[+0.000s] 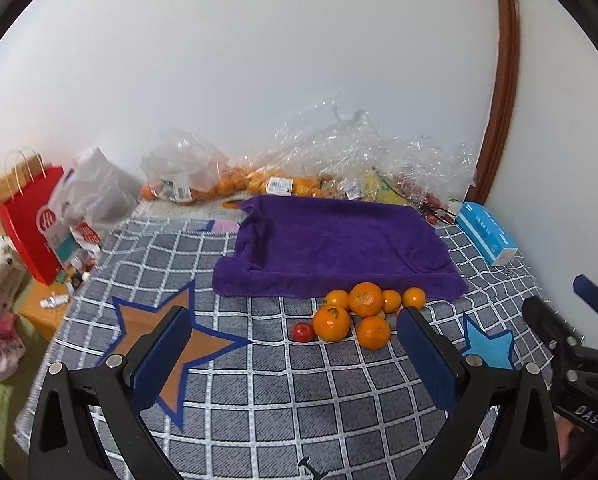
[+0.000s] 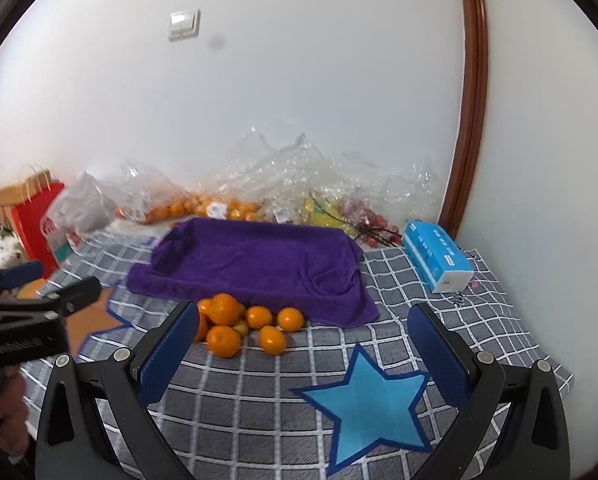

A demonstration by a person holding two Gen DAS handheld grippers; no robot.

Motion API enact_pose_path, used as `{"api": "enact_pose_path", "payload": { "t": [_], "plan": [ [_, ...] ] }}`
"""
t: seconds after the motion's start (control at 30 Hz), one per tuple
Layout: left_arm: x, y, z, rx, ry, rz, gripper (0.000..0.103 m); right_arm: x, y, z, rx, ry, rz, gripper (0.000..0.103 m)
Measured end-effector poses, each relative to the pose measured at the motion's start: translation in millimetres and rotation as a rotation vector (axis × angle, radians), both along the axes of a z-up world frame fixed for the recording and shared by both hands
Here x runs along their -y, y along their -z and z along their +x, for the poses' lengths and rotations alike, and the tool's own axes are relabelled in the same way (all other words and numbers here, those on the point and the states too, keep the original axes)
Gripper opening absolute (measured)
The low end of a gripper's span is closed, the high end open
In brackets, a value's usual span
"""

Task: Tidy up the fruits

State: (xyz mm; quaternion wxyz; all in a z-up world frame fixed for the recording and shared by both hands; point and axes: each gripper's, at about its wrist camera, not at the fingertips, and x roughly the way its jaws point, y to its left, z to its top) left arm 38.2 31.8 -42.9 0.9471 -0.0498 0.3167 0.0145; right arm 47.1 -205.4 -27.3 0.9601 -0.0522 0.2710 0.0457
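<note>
Both my claws, left claw (image 1: 295,354) and right claw (image 2: 303,348), gape wide, empty; heaped round orange tangerines (image 1: 357,314) could roll off the soft checked bedspread (image 1: 259,400) if nudged.

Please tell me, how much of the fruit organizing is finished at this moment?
Nothing looks done yet. The oranges and one small red fruit lie in a loose pile on the checked cover, in front of the purple towel, which holds no fruit. Nothing is in hand: the left tongs and right tongs are both open. All sorting remains.
</note>
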Motion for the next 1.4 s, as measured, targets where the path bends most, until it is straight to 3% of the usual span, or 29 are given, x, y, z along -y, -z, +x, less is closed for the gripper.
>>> {"api": "enact_pose_path", "payload": {
  "t": [0.1,0.2,0.3,0.57,1.03,1.1,1.17,1.27,1.4],
  "plan": [
    [-5,13,13,-0.020,-0.010,-0.009,0.103,2,15,15,-0.015,0.016,-0.012,0.102],
    [-9,27,27,-0.043,-0.020,0.003,0.102,6,31,33,-0.089,-0.005,0.015,0.102],
    [-17,40,38,-0.071,-0.023,0.000,0.097,11,46,48,-0.135,-0.003,0.061,0.096],
    [-37,70,66,-0.156,-0.017,-0.007,0.096,14,91,86,-0.274,-0.045,0.113,0.078],
    [-36,104,84,-0.222,0.022,-0.006,0.094,-9,135,115,-0.326,-0.145,0.129,0.056],
    [-32,108,86,-0.234,0.039,-0.004,0.094,-12,139,118,-0.334,-0.154,0.116,0.051],
    [-27,110,87,-0.234,0.055,0.014,0.094,-14,141,120,-0.345,-0.172,0.110,0.034],
    [-18,113,87,-0.233,0.078,0.030,0.092,-13,139,116,-0.327,-0.170,0.093,0.033],
    [-8,116,90,-0.242,0.129,0.023,0.081,-4,137,114,-0.308,-0.161,0.096,0.033]
  ]
}}
